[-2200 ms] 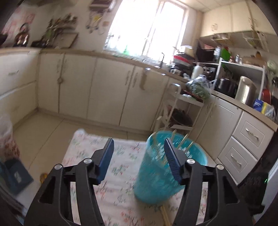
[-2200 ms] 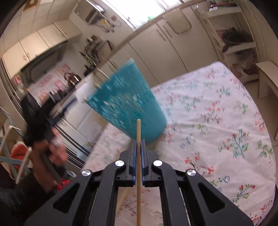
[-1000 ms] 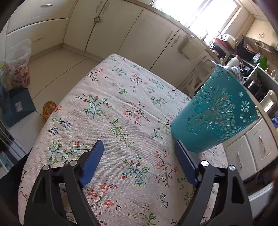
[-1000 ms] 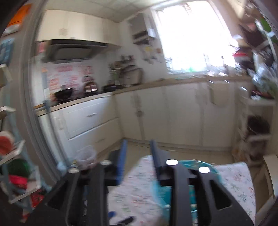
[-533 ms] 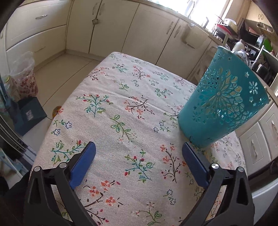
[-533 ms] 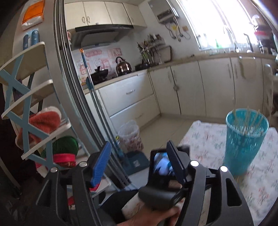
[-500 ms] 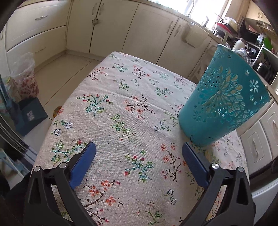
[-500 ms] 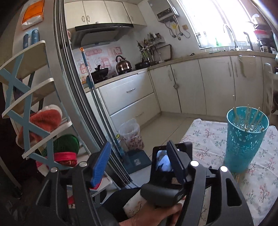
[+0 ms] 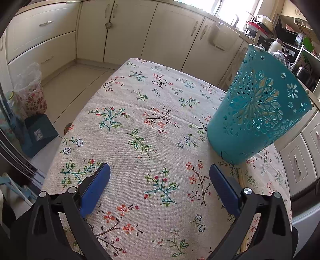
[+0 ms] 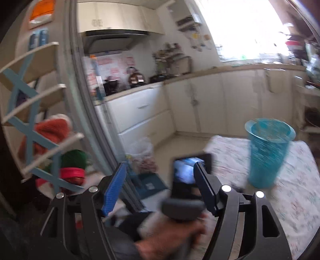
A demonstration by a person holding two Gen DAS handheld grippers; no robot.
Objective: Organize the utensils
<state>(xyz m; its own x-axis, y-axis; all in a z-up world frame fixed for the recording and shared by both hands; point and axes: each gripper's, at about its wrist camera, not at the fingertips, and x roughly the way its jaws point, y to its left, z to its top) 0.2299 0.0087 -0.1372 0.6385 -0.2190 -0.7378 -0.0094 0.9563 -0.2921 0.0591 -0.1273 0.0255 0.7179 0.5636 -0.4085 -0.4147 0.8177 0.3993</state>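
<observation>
A: On the floral tablecloth [image 9: 128, 112], where is the teal perforated plastic holder [image 9: 258, 112] sitting relative to the left gripper [image 9: 158, 186]?

B: Ahead and right, standing upright, just beyond the right finger. Jaws are gaping wide, empty.

A: Right gripper [image 10: 160, 184]?

B: Jaws have just been opening, nothing between; holder is lying farther off. Left is nearer.

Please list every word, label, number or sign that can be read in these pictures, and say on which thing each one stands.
No text can be read.
White label on the dark blue box on the floor: too small to read.
Pink papers on the wall behind the stove: blurred.
Orange sign at the upper left: blurred.
Teal holder: only cut-out flowers, no writing.
</observation>
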